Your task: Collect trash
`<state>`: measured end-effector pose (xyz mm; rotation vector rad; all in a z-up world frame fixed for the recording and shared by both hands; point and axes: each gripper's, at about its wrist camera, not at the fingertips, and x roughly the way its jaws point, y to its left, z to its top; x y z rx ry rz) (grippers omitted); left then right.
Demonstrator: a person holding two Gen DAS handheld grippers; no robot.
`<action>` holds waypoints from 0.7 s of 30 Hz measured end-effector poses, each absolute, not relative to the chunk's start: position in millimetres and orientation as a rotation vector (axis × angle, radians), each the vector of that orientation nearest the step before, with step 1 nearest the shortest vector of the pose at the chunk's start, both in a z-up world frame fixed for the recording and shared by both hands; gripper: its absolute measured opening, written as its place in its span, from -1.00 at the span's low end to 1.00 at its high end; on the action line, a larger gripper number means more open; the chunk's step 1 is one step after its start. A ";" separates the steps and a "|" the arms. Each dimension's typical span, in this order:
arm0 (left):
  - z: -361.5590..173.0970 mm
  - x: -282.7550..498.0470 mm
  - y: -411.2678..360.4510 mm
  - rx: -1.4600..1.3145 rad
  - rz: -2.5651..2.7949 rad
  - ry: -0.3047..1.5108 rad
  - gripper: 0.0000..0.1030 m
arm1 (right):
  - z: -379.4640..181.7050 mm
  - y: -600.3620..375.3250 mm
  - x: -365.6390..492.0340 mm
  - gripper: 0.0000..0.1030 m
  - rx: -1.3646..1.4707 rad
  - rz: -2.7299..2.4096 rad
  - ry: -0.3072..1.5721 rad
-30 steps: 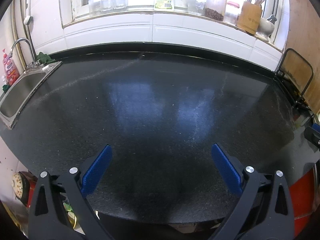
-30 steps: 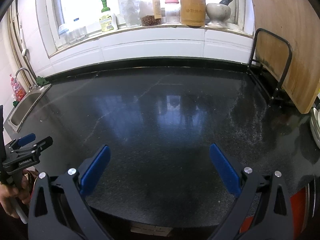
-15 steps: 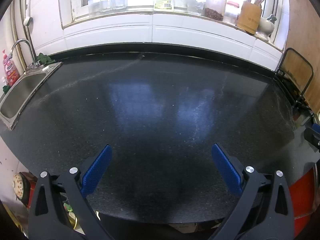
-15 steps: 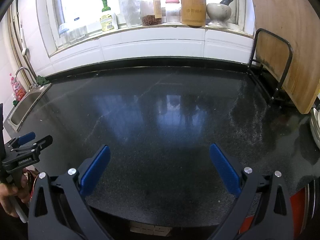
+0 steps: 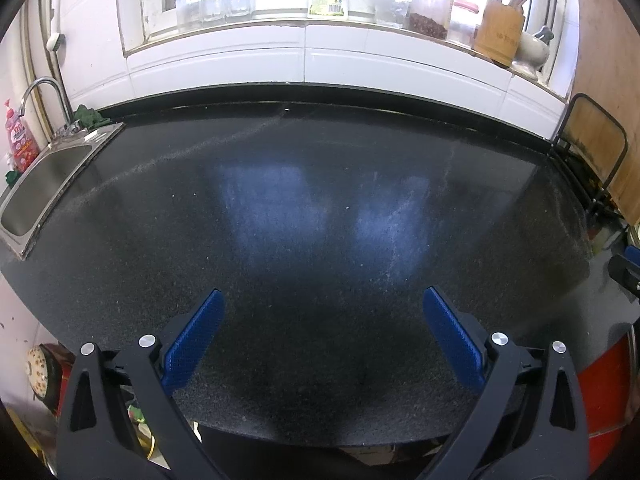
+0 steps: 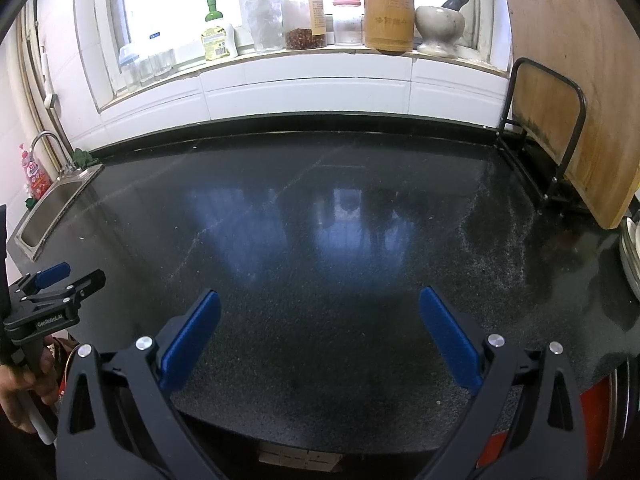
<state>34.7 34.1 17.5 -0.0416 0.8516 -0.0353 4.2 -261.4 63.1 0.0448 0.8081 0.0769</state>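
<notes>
My left gripper [image 5: 320,300] is open and empty, held over the front edge of the black stone counter [image 5: 320,200]. My right gripper [image 6: 318,300] is open and empty too, over the same counter [image 6: 320,220]. The left gripper also shows at the left edge of the right wrist view [image 6: 60,280], and a bit of the right gripper shows at the right edge of the left wrist view [image 5: 628,272]. No trash shows on the counter in either view.
A steel sink [image 5: 40,184] with a tap lies at the far left. Jars, a soap bottle [image 6: 218,36], a wooden utensil holder [image 6: 388,16] and a mortar [image 6: 440,24] line the windowsill. A cutting board [image 6: 580,80] leans in a rack at right. A red container [image 5: 600,392] sits below right.
</notes>
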 end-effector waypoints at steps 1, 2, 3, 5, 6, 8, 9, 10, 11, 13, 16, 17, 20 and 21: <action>17.3 34.6 34.1 -0.040 -0.034 0.851 0.87 | 63.1 -260.8 4.7 0.86 0.044 0.078 0.809; 17.2 34.6 33.9 -0.039 -0.033 0.851 0.87 | 63.5 -260.5 3.6 0.86 0.043 0.076 0.807; 17.0 34.7 33.7 -0.038 -0.034 0.852 0.87 | 63.8 -260.2 3.0 0.86 0.040 0.075 0.805; 16.7 34.9 33.3 -0.038 -0.033 0.853 0.87 | 63.2 -260.1 2.4 0.86 0.044 0.074 0.806; 16.5 34.8 33.0 -0.038 -0.033 0.853 0.87 | 63.3 -260.3 2.0 0.86 0.045 0.074 0.807; 16.3 35.3 32.7 -0.039 -0.031 0.855 0.87 | 63.4 -259.9 2.3 0.86 0.043 0.074 0.805; 16.2 35.3 32.6 -0.038 -0.032 0.854 0.87 | 63.5 -259.7 1.9 0.86 0.042 0.071 0.805; 16.2 35.3 32.5 -0.038 -0.030 0.855 0.87 | 63.5 -259.6 1.7 0.86 0.043 0.070 0.806; 16.0 35.6 32.5 -0.036 -0.029 0.855 0.87 | 63.4 -260.0 2.1 0.86 0.044 0.073 0.806; 15.6 35.1 32.8 -0.036 -0.028 0.856 0.87 | 63.4 -260.2 2.7 0.86 0.042 0.073 0.805; 14.9 34.8 33.0 -0.035 -0.030 0.858 0.87 | 63.0 -259.8 3.9 0.86 0.037 0.076 0.804; 15.0 34.4 33.6 -0.034 -0.031 0.859 0.87 | 62.6 -259.5 3.5 0.86 0.037 0.075 0.806; 14.7 34.8 33.8 -0.033 -0.029 0.862 0.87 | 63.4 -259.1 2.6 0.86 0.038 0.075 0.807; 14.5 35.0 33.7 -0.035 -0.032 0.864 0.87 | 63.2 -259.4 2.9 0.86 0.037 0.076 0.806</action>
